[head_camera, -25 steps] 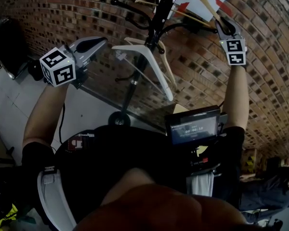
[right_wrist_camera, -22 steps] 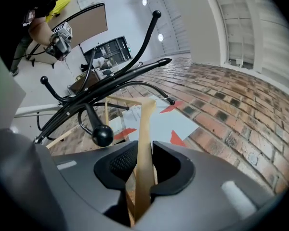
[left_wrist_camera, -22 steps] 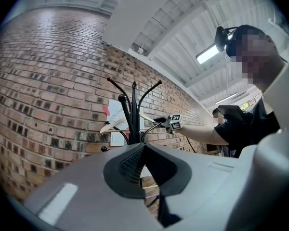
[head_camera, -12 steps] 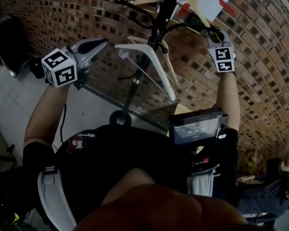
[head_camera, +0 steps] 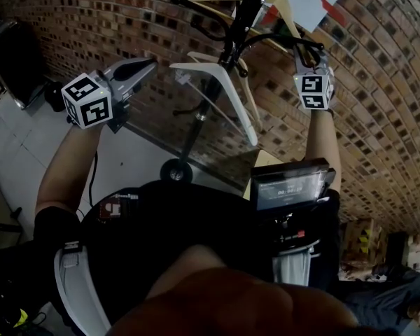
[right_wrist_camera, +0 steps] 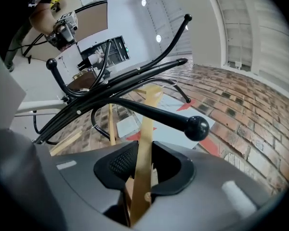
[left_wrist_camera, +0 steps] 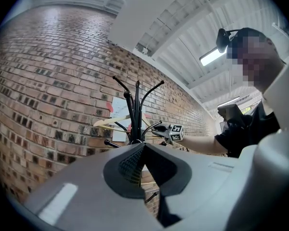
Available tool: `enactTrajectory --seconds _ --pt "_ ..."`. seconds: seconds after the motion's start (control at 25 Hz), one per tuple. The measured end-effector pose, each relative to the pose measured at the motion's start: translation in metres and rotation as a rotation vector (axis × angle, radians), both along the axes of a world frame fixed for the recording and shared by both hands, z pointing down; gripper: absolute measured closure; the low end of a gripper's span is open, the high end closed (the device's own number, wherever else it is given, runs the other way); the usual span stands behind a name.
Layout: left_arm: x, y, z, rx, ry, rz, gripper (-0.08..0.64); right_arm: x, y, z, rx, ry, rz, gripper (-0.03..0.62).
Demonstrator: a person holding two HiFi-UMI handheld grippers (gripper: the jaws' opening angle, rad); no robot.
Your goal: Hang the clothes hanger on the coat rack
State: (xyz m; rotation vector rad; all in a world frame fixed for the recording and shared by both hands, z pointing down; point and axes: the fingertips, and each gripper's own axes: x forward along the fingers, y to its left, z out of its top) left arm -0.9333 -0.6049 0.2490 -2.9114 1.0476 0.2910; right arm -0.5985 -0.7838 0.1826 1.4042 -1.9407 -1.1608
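Both arms are up. Left gripper (head_camera: 145, 64) sits out on the left, jaws together, empty. Right gripper (head_camera: 306, 57) reaches farther, on the right, clamped on the wooden hanger (right_wrist_camera: 145, 143).

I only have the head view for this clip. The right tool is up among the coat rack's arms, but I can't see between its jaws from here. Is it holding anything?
Observer: Yes. The right gripper view shows the right tool shut on a wooden hanger, with its pale bar running up between the jaws.
Operator: Is it hooked on?
Observer: I cannot tell, because the hook is out of that view. A ball-tipped rack arm crosses the bar just beyond the jaws.
Operator: And the left tool?
Observer: In the left gripper view, the left tool has its jaws together with nothing between them.
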Motion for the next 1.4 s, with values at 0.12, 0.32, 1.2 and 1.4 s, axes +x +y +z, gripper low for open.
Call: enactTrajectory --seconds 0.12,0.32,1.2,1.4 --pt "0.000 -0.001 0.000 0.002 -0.001 0.000 0.566 -0.001 -0.005 -0.011 0.025 0.047 0.031 0.483" --pt "0.004 0.000 -0.002 0.002 0.002 0.009 0.566 0.007 -0.024 -0.013 0.041 0.131 0.099 0.483" --pt "-0.006 -0.005 0.019 -0.039 0.016 0.004 0.566 -0.026 -0.026 0.034 -0.013 -0.004 0.036 0.503" --pt "-0.005 -0.005 0.018 -0.040 0.018 0.006 0.566 -0.022 -0.021 0.029 -0.021 -0.034 0.026 0.503"
